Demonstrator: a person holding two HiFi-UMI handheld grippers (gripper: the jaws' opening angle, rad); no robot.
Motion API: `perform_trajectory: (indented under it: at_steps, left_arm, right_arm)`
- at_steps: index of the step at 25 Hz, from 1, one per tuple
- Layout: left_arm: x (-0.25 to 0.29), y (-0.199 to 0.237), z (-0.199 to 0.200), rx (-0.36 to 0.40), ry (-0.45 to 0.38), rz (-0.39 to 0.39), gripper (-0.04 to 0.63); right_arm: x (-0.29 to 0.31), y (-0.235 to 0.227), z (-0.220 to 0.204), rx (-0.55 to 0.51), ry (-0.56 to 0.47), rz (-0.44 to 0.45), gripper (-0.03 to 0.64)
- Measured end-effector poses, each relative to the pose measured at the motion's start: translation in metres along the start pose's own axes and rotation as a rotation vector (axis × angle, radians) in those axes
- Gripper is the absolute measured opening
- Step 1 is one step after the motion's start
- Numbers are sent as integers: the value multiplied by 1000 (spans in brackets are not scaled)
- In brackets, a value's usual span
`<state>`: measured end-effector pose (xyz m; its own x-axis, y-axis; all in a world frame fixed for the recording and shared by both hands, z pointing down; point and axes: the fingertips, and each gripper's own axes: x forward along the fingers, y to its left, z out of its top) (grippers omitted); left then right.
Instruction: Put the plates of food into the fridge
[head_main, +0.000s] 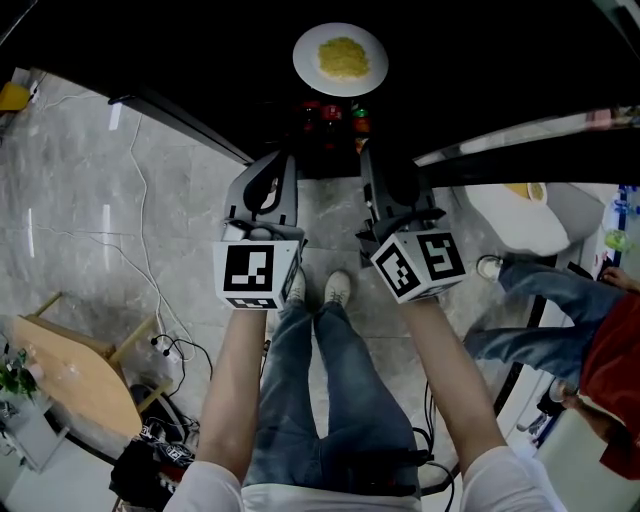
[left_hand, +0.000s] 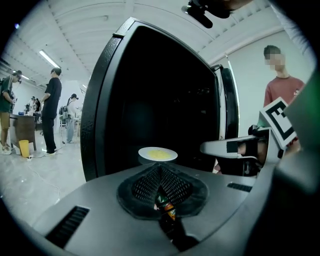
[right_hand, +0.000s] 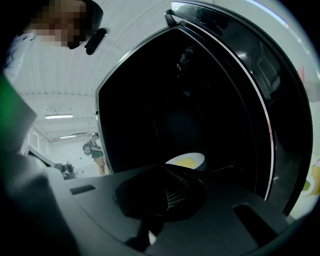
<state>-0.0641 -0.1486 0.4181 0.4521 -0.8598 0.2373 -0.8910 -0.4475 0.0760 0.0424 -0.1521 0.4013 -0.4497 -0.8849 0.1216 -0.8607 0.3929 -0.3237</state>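
A white plate of yellow food (head_main: 340, 58) sits on a shelf inside the dark, open fridge (head_main: 200, 40). It also shows in the left gripper view as the plate (left_hand: 157, 154), and in the right gripper view as the plate (right_hand: 186, 161), straight ahead of each gripper's jaws. My left gripper (head_main: 283, 165) and right gripper (head_main: 368, 165) hover side by side in front of the fridge, short of the plate and lower. Both are shut with nothing between the jaws: left gripper (left_hand: 161, 175), right gripper (right_hand: 169, 186).
Bottles with red and green caps (head_main: 332, 114) stand low in the fridge below the plate. The fridge doors (head_main: 520, 135) are swung out on both sides. A person in jeans (head_main: 540, 300) stands close on the right. A wooden table (head_main: 60, 372) and floor cables (head_main: 165, 345) lie left.
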Motion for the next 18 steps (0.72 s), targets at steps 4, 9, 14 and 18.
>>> perform_trajectory:
  at_steps: [4, 9, 14, 18]
  left_arm:
    - [-10, -1, 8, 4, -28, 17, 8]
    - [-27, -3, 12, 2, -53, 43, 8]
    - [-44, -8, 10, 11, -49, 55, 8]
    - [-59, -13, 13, 51, -66, 64, 8]
  right_arm:
    - [-13, 6, -1, -52, 0, 13, 11]
    - [-33, 9, 3, -142, -18, -5, 11]
    - [-53, 14, 1, -203, -15, -8, 11]
    - [-67, 13, -1, -207, -17, -28, 11]
